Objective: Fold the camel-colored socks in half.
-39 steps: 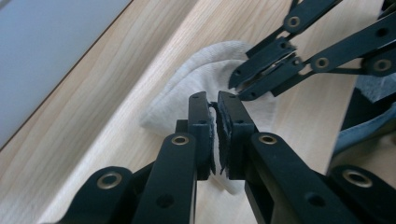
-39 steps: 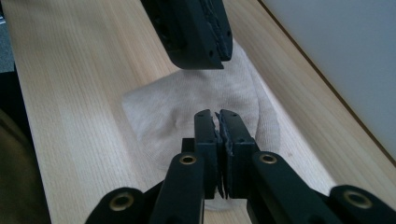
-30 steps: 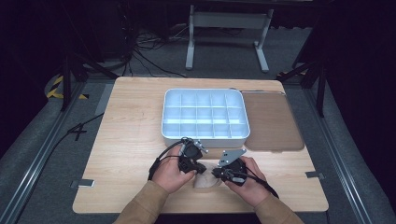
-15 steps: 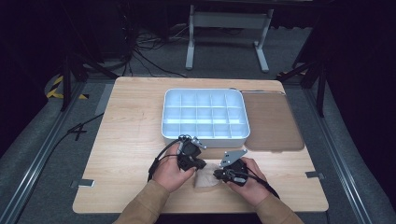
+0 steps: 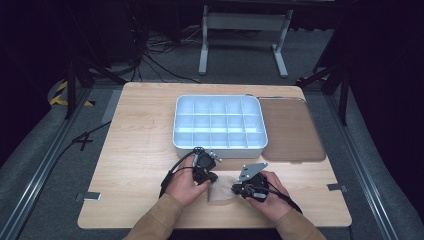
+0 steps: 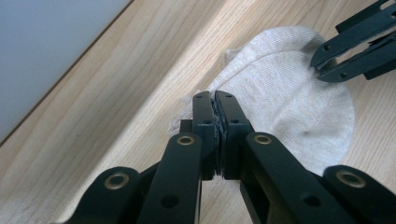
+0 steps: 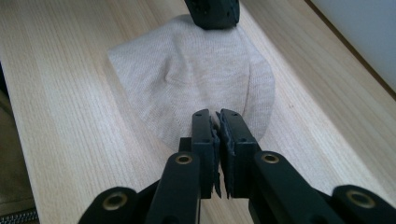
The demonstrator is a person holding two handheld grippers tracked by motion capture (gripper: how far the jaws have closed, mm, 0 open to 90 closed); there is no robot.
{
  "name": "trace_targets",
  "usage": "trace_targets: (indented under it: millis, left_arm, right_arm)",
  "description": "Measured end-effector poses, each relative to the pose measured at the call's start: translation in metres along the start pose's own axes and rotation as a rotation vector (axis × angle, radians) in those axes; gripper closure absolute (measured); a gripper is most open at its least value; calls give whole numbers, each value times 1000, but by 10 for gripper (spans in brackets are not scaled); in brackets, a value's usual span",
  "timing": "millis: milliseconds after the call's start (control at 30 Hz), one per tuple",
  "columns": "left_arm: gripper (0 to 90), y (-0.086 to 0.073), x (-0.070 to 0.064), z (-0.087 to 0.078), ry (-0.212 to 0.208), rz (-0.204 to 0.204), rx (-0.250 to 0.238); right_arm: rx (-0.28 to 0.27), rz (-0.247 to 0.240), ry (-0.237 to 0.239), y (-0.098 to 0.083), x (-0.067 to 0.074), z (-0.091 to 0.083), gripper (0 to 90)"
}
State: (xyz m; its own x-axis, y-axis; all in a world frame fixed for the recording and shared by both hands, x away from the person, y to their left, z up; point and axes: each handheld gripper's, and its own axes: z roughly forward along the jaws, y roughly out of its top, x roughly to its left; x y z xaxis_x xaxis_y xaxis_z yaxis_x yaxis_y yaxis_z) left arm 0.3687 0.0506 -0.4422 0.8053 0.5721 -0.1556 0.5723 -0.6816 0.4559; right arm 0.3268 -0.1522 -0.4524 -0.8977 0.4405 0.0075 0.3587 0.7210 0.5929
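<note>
A small beige knitted cloth lies flat on the wooden table near its front edge, between the two hands. My left gripper is shut on the cloth's edge, which is pinched between its jaws. My right gripper is shut on the opposite edge of the cloth, with a sliver of fabric showing between its jaws. In each gripper view the other gripper shows at the far side of the cloth.
A white tray divided into several compartments stands just beyond the hands. A flat brown lid lies to its right. Bare wood stretches to the left of the tray. Cables trail from both grippers toward the person.
</note>
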Motion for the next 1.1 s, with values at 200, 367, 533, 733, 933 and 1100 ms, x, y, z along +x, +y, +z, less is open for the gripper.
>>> trace_targets:
  millis: [200, 367, 533, 733, 933, 1100]
  left_arm:
    - [870, -1, -9, -19, -61, 41, -68]
    - [874, -4, -23, -20, -128, 105, 8]
    - [887, -7, -25, -6, -143, 122, 133]
    - [893, -11, -22, -2, -157, 108, 174]
    - [883, -12, -20, -5, -178, 105, 181]
    - [854, -11, -18, -14, -175, 100, 151]
  right_arm:
    - [-5, 8, 5, -2, -1, 1, 847]
    - [-8, 10, 6, -3, -1, 1, 848]
    - [-10, 10, 4, -3, -2, 1, 848]
    - [-14, 22, 19, -4, -5, 1, 849]
    - [-17, 30, 22, -5, -7, 0, 848]
    - [-18, 34, 6, -5, -8, -1, 845]
